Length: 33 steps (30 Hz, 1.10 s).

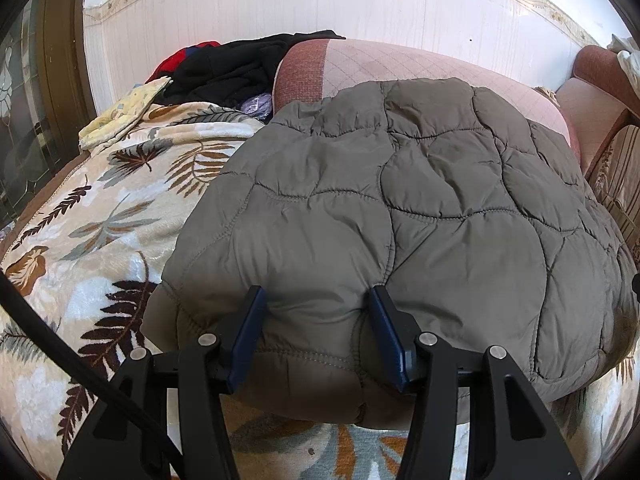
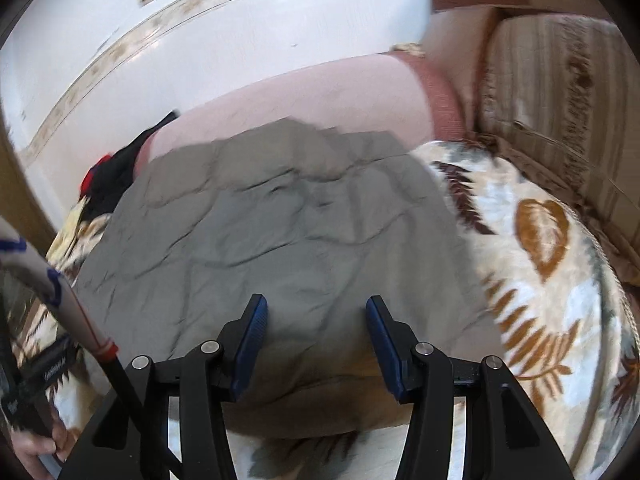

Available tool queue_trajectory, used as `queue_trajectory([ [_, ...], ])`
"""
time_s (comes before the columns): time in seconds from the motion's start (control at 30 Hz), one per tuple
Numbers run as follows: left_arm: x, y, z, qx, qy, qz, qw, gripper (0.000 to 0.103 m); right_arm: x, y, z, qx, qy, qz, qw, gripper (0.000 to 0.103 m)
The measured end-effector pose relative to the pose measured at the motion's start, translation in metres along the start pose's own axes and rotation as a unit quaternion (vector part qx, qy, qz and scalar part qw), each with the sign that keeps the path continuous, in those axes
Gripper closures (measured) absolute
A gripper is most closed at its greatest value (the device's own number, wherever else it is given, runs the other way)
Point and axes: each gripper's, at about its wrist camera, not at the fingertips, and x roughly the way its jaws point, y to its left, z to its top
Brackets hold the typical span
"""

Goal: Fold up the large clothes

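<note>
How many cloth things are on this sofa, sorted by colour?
Grey-green: 1, the quilted jacket
Leaf-patterned cream: 1, the blanket
Black: 1, the heap of clothes
Red: 1, a garment
Pale yellow: 1, a cloth
Total: 5

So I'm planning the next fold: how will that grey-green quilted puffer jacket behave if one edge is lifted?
The grey-green quilted puffer jacket probably flops and drapes; it sags over the leaf-patterned blanket. Puffy panels suggest it is light yet bulky. Its smooth shell may slip between the open left gripper fingers.
</note>
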Motion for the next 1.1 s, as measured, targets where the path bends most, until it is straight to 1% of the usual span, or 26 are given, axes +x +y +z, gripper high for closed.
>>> queue_trajectory([
  [0.07,0.000,0.000,0.000,0.000,0.000,0.000,1.0000,0.050,0.010,-0.011,-0.003,0.021,0.021,0.000,1.000,0.048],
  [0.1,0.000,0.000,0.000,0.001,0.000,0.000,1.0000,0.050,0.019,-0.016,-0.006,0.035,0.040,0.011,0.999,0.048],
  [0.17,0.000,0.000,0.000,0.002,0.000,0.000,1.0000,0.050,0.024,-0.019,-0.007,0.045,0.051,0.018,0.998,0.048],
  [0.33,-0.001,0.002,0.000,-0.001,0.000,-0.002,1.0000,0.050,0.017,-0.016,-0.004,0.042,0.041,0.018,0.998,0.048],
  [0.43,-0.004,0.003,0.000,-0.006,-0.003,-0.003,1.0000,0.050,0.008,-0.020,0.000,0.047,0.026,0.023,0.998,0.048],
  [0.53,-0.008,0.004,0.002,-0.010,-0.005,-0.008,0.9999,0.050,0.003,-0.027,0.002,0.056,0.017,0.018,0.998,0.048],
  [0.7,-0.009,0.004,0.003,-0.009,-0.006,-0.006,0.9999,0.050,0.004,-0.037,0.002,0.075,0.021,0.023,0.997,0.048],
  [1.1,-0.009,0.003,0.003,-0.008,-0.006,-0.006,0.9999,0.048,0.003,-0.035,0.002,0.067,0.022,0.024,0.997,0.048],
])
